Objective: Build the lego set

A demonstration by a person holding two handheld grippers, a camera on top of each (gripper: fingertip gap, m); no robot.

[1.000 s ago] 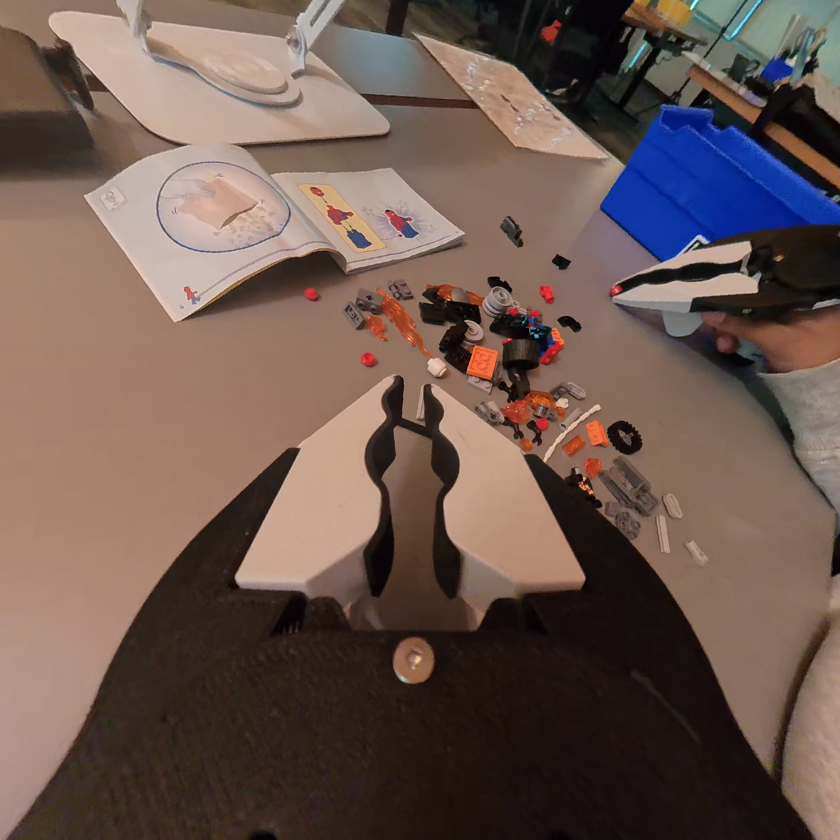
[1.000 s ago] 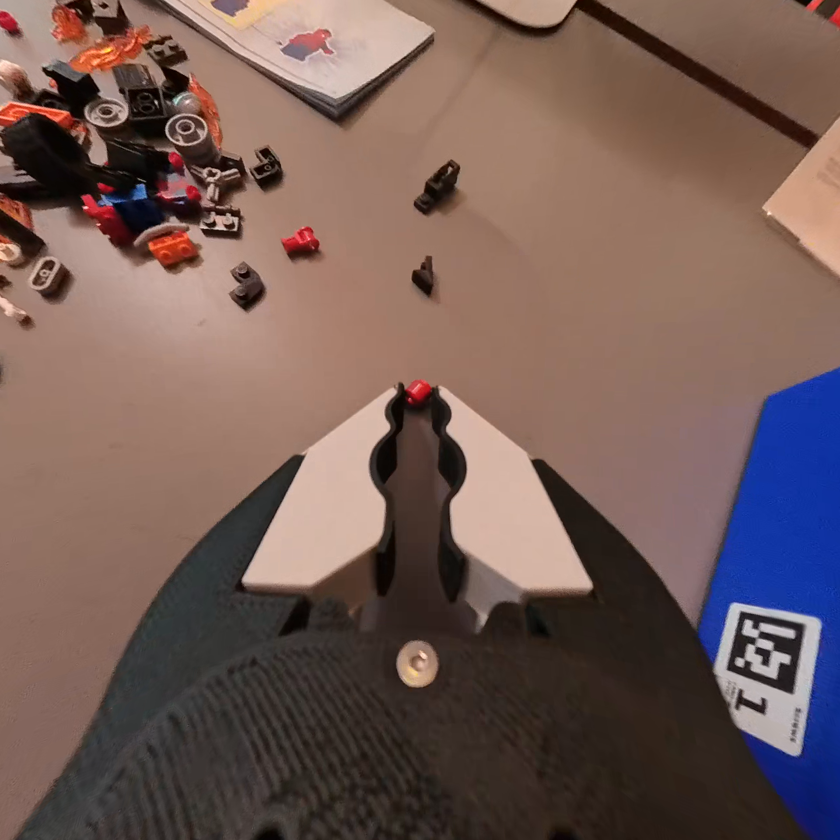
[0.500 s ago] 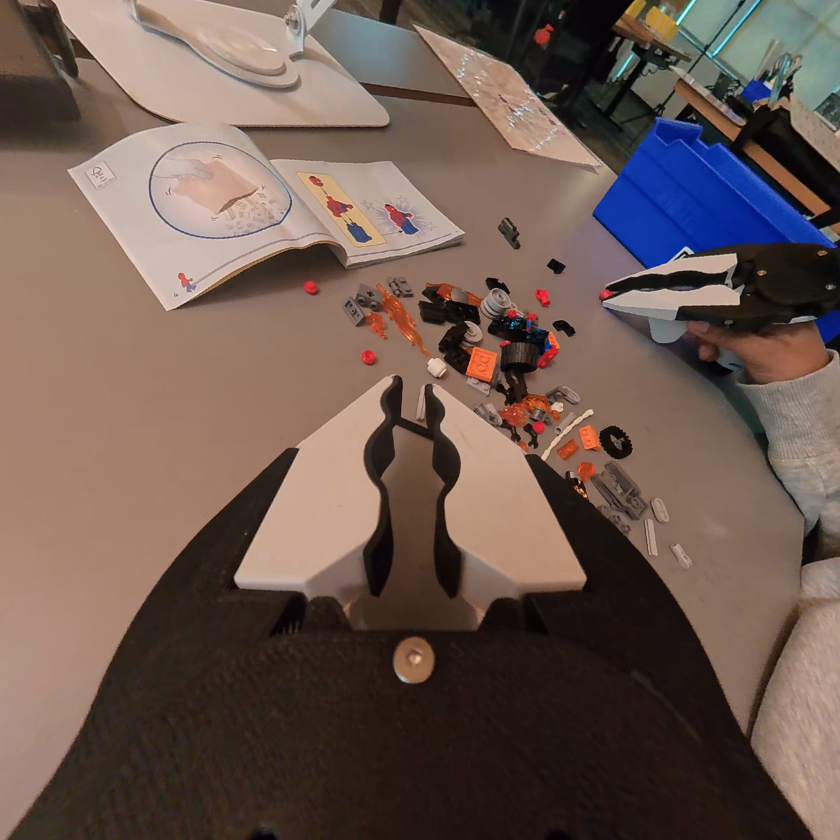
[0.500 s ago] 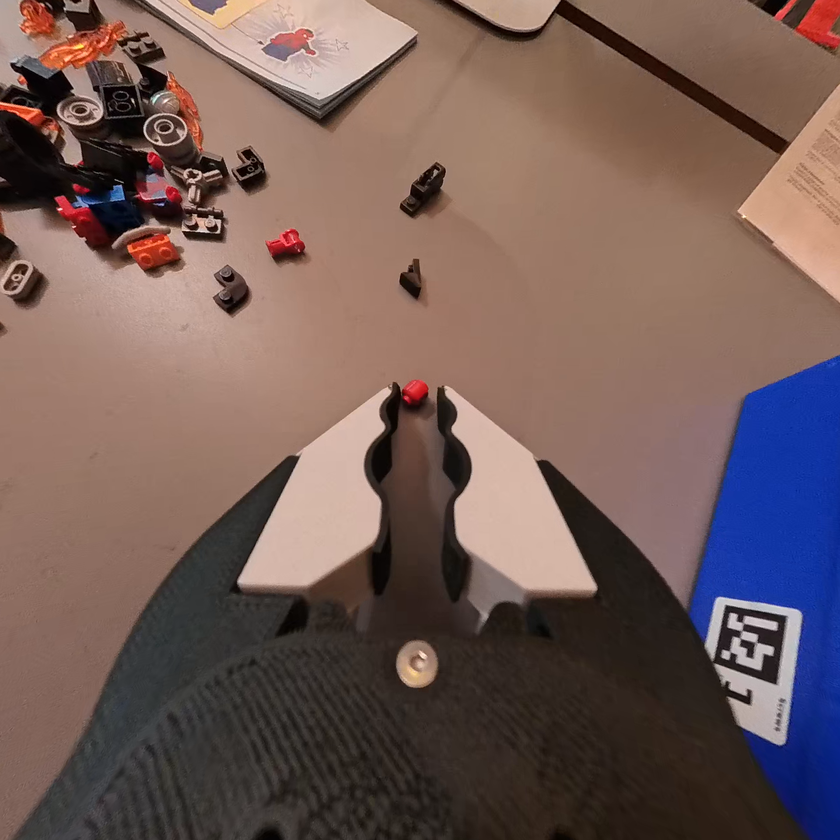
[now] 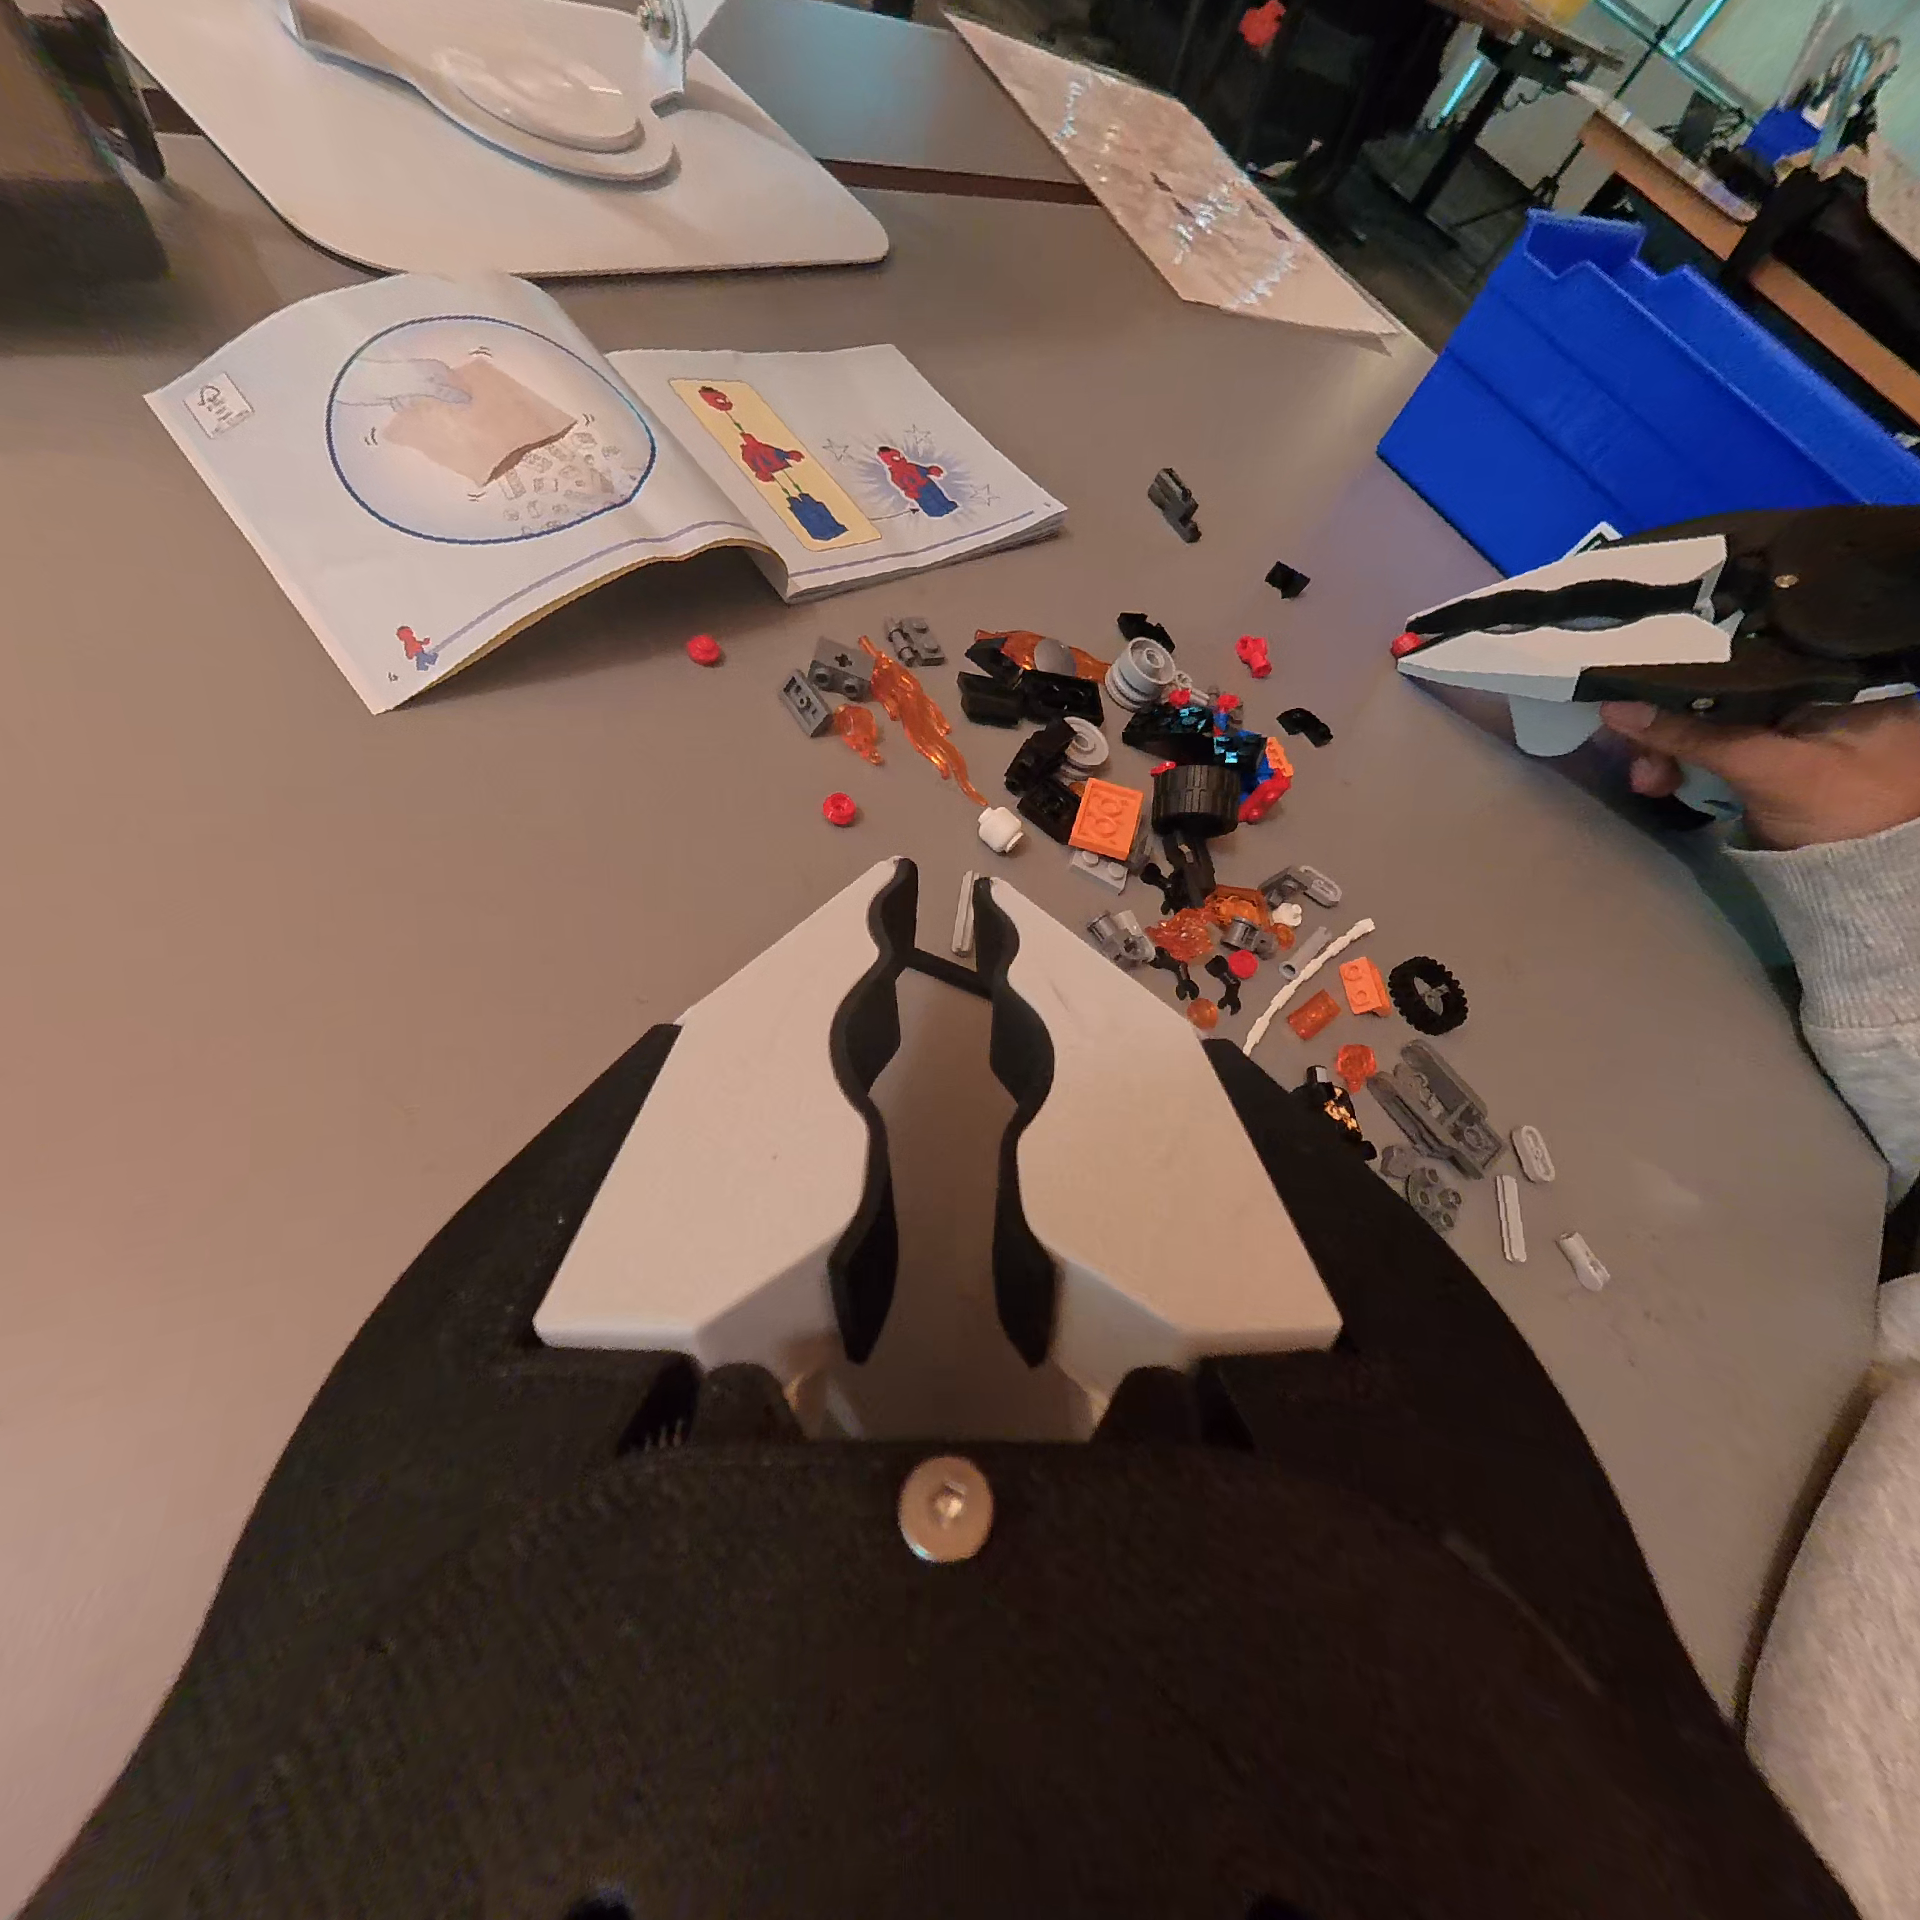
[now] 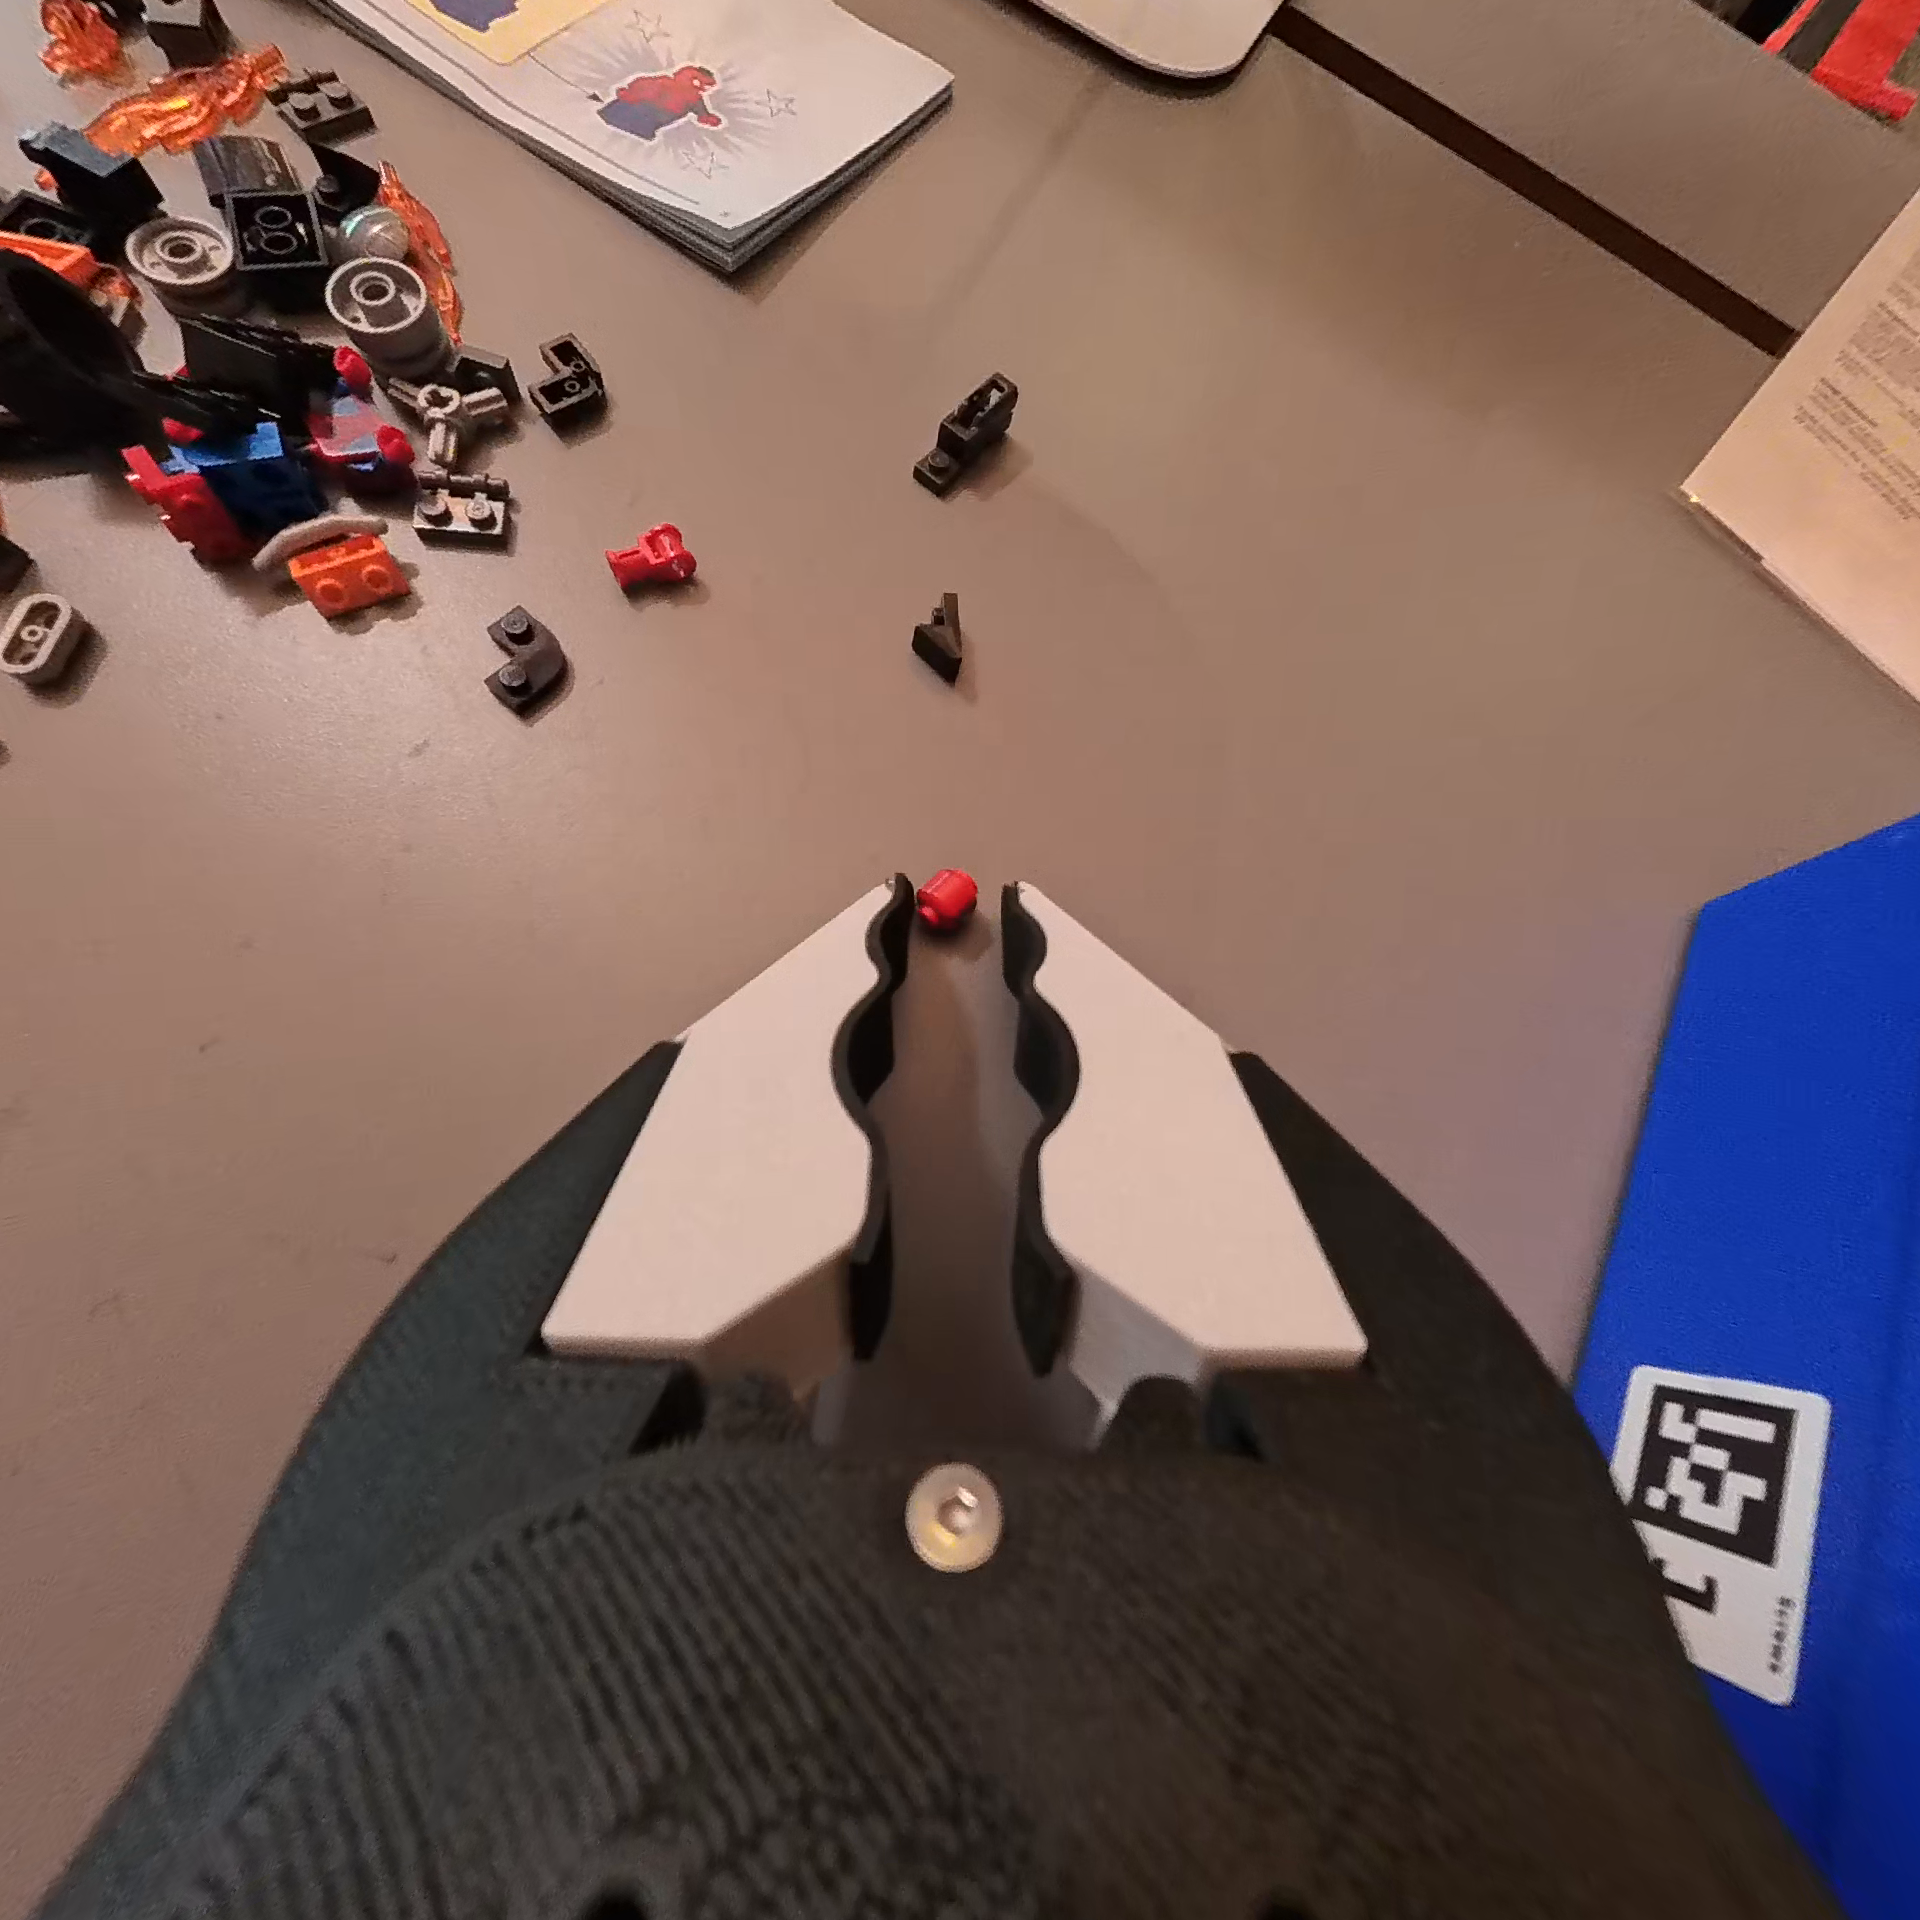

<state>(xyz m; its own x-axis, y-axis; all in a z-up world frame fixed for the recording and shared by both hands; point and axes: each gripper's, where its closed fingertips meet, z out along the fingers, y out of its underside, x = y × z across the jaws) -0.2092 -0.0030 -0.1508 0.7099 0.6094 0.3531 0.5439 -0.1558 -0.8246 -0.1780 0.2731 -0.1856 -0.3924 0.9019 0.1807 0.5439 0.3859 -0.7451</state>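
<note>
Loose lego pieces lie heaped mid-table, at the upper left in the right wrist view. My right gripper is open with a small red round piece between its tips. The piece sits against the left pad, with a gap on its right. The left wrist view shows this gripper at the right, low over the table, red piece at its tip. My left gripper hovers before the pile, jaws slightly apart. A thin dark line crosses the gap; I cannot tell if it is a held piece.
An open instruction booklet lies behind the pile. A blue bin stands at the right, close to the right gripper. Two black pieces and a red connector lie ahead. A white stand base is at the back. One gripper's finger ends stand about 30 cm off the other's. My right tips are roughly 8 cm from the red connector.
My right gripper's jaws have spread apart from the red piece they were shut on. The left gripper has shifted only slightly and its jaws are unchanged.
</note>
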